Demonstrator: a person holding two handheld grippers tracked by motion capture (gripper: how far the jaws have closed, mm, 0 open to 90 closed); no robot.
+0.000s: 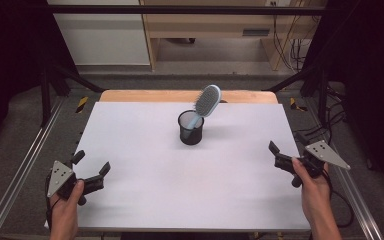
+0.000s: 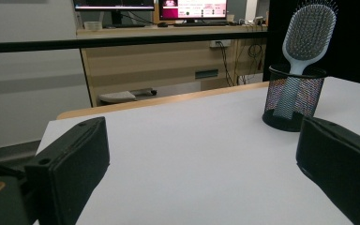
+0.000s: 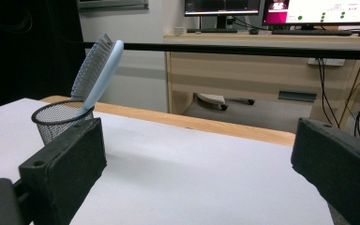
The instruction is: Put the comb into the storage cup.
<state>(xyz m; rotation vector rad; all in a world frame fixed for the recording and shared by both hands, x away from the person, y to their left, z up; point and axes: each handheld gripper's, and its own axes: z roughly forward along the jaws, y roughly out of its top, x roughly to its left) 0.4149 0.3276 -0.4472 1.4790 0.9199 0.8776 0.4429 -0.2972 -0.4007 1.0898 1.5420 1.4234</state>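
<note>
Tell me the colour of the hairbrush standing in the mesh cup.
The hairbrush is light blue with grey bristles, best seen in the right gripper view.

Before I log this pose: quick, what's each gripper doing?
Left gripper: open, holding nothing.
Right gripper: open, holding nothing.

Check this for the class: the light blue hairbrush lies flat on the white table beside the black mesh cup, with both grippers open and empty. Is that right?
Not quite. The hairbrush stands handle-down inside the mesh cup, leaning on its rim, as the high view shows. The left gripper and right gripper are indeed open and empty.
</note>
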